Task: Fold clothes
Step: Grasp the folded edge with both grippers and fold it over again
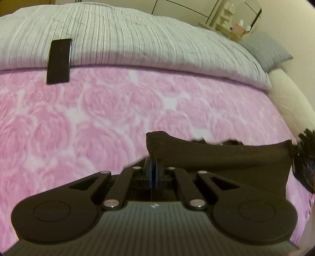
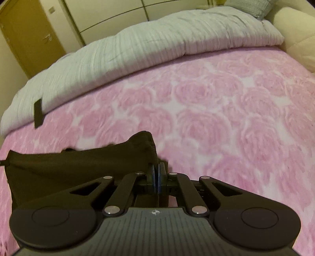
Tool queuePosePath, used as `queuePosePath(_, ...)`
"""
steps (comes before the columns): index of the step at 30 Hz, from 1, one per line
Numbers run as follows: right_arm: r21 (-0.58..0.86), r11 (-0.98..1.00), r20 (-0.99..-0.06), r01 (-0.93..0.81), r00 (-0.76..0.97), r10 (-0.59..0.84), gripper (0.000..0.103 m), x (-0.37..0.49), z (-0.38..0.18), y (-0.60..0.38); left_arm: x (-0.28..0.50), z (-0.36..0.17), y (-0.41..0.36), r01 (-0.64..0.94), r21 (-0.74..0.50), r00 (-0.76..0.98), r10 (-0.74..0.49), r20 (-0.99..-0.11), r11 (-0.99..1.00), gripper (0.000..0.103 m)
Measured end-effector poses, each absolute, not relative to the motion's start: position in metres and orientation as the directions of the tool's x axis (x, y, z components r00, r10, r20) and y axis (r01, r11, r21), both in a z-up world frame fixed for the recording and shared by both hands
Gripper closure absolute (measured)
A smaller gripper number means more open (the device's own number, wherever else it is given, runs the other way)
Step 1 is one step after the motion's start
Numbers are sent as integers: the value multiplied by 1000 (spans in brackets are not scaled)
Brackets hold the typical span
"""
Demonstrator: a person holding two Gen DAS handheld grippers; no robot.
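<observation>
The bed point(image 1: 285, 102) fills both views, and most of it is covered by a pink blanket point(image 1: 98, 118) printed with large roses. Beyond the pink blanket, along its far edge, lies a thick grey-white striped duvet point(image 1: 128, 39), bunched up in a long roll. Past the duvet, at the head end of the bed, a grey pillow point(image 1: 265, 51) rests against the wall, and behind it a pale shelf unit point(image 1: 226, 17) stands with small boxes on it. In the right wrist view a brown door point(image 2: 25, 39) and pale wardrobe panels point(image 2: 110, 17) stand beyond the duvet.

The dark brown garment point(image 1: 216, 155) is held up over the near part of the pink blanket, stretched as a band between the two grippers; whether its lower part touches the blanket cannot be told. The left gripper point(image 1: 154, 169) has its jaws closed tight on the garment's left corner, which pokes up above the blue pads. The right gripper point(image 2: 157, 173) has its jaws pinched the same way on the opposite corner, cloth bunched above them. In the left wrist view the right gripper shows dimly at the far end of the garment.

A flat black rectangular object point(image 1: 59, 61) leans on the near edge of the duvet, its lower end on the pink blanket, well apart from the garment.
</observation>
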State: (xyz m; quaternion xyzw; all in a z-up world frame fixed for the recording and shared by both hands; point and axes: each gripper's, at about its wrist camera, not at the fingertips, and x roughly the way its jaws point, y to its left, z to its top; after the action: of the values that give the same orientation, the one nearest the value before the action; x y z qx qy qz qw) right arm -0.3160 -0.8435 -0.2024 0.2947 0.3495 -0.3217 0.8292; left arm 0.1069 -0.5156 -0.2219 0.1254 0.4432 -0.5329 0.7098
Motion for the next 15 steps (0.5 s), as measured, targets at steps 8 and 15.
queuePosePath(8,209,654,-791,727,519,-325,101,-265,-243,-881,126,-278,-561,869,-254,51,-589,-806,424,102)
queuePosePath(15,191,641,-769,744,519,-374,102,-262,-247,-880,134,-276,-554,858,-275,70,-630,-773,434,102)
